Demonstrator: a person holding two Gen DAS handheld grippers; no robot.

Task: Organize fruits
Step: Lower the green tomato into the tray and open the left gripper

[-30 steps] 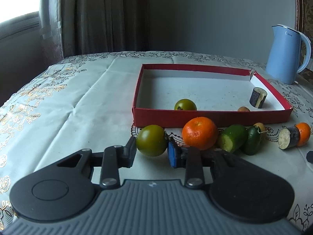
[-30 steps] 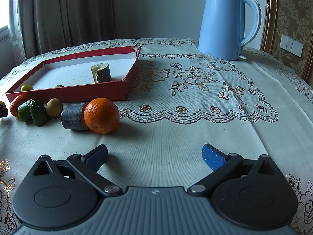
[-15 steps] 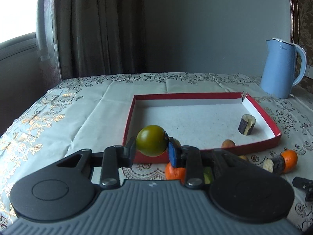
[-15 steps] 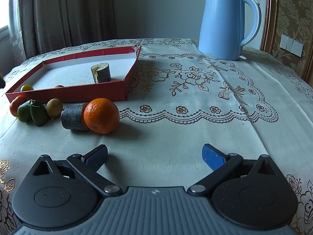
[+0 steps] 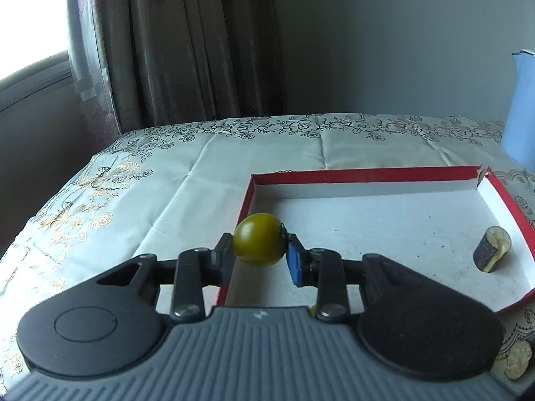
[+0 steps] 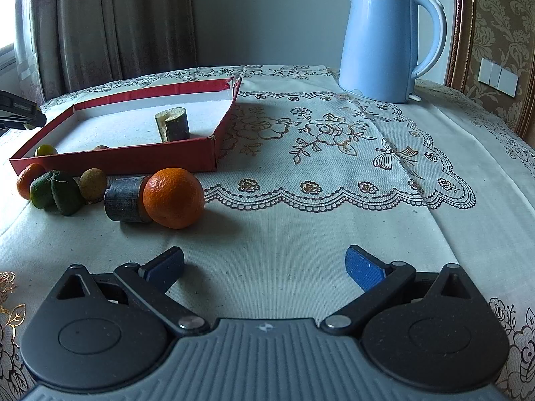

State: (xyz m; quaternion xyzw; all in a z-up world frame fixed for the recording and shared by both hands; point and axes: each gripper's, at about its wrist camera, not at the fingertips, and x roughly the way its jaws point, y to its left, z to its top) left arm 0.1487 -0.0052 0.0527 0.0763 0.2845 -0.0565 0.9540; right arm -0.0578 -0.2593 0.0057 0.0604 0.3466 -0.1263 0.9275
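Note:
My left gripper (image 5: 259, 250) is shut on a green tomato (image 5: 258, 239) and holds it in the air over the near left corner of the red tray (image 5: 367, 172). A dark cut vegetable piece (image 5: 491, 249) stands inside the tray at the right. My right gripper (image 6: 264, 265) is open and empty, low over the tablecloth. Ahead of it to the left lie an orange (image 6: 174, 197), a dark cylinder piece (image 6: 124, 198), a brownish small fruit (image 6: 93, 183), green pieces (image 6: 55, 192) and another orange (image 6: 28, 178), all in front of the tray (image 6: 117, 158).
A blue kettle (image 6: 384, 36) stands at the back right of the table. A second green tomato (image 6: 45, 150) and a cut piece (image 6: 172, 123) lie in the tray. Curtains and a wall are behind. The left gripper's body (image 6: 18, 112) shows at the far left.
My left gripper has lifted the green tomato off the tablecloth and carried it forward over the tray's near left corner. The right gripper has not moved.

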